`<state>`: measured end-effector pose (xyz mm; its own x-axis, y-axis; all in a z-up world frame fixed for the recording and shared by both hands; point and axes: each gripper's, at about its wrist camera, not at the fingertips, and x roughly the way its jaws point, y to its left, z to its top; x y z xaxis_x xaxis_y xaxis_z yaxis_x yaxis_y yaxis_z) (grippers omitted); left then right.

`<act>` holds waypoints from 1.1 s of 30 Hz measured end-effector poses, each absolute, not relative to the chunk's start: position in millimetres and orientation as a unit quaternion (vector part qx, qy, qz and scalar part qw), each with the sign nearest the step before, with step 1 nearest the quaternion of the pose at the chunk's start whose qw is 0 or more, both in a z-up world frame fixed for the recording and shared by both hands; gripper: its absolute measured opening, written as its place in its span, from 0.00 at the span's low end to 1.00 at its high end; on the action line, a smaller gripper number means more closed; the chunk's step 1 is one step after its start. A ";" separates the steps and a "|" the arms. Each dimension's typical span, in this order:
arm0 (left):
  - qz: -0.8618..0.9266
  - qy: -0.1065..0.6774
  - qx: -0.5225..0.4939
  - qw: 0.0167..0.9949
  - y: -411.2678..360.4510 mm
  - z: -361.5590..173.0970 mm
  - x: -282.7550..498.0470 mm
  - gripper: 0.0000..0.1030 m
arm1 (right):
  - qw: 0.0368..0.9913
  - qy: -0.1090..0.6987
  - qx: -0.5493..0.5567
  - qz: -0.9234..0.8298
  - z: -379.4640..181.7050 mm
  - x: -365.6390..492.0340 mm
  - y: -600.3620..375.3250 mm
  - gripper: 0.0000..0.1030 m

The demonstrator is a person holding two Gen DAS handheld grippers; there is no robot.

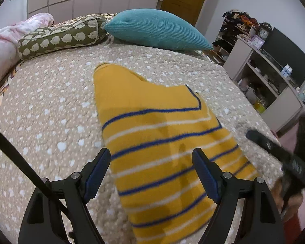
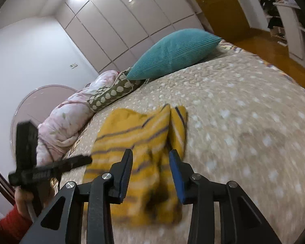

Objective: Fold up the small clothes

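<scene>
Folding appears partly done: the left gripper [image 1: 150, 174] hangs over the yellow striped garment [image 1: 152, 142], jaws wide apart and gripping nothing. The garment lies on the bed [image 1: 50, 101], one side turned over its middle. The right gripper [image 2: 150, 174] has jaws part open, empty; further folds seem to remain.

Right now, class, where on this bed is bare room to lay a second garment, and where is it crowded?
Bare quilt lies left of the striped yellow garment, below the olive bolster, and to its right toward the bed's edge. Crowded: the head end, with bolster, teal cushion and pink duvet.
</scene>
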<state>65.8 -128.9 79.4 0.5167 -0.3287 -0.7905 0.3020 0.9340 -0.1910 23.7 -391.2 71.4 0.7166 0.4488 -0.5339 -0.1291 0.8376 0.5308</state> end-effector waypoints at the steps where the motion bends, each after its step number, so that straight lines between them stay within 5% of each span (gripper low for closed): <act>1: -0.180 0.456 -0.009 0.872 -132.9 78.3 67.4 0.79 | 0.891 0.347 0.241 0.164 68.2 37.7 -392.4 0.42; 7: -0.172 0.445 0.018 0.879 -149.8 76.0 71.1 0.79 | 0.853 0.401 0.283 0.178 36.3 109.9 -384.5 0.41; 8: -0.170 0.445 0.017 0.879 -150.8 75.8 72.3 0.79 | 0.847 0.409 0.282 0.189 31.8 118.3 -377.6 0.36; 9: -0.168 0.444 0.017 0.880 -151.5 75.6 74.0 0.79 | 0.842 0.414 0.282 0.199 29.5 121.9 -373.1 0.14; 10: -0.167 0.444 0.016 0.880 -151.8 75.6 75.8 0.79 | 0.837 0.418 0.284 0.209 28.2 124.4 -369.8 0.10; 21: -0.178 0.439 0.057 0.879 -176.6 55.1 80.9 0.79 | 0.879 0.374 0.263 0.131 34.7 84.1 -399.6 0.08; 27: -0.175 0.453 0.083 0.870 -186.0 39.8 87.5 0.93 | 0.867 0.394 0.284 0.114 6.0 85.1 -402.8 0.08; 33: -0.166 0.463 0.077 0.867 -181.2 44.3 87.4 0.94 | 0.876 0.391 0.261 0.103 22.8 79.6 -407.6 0.23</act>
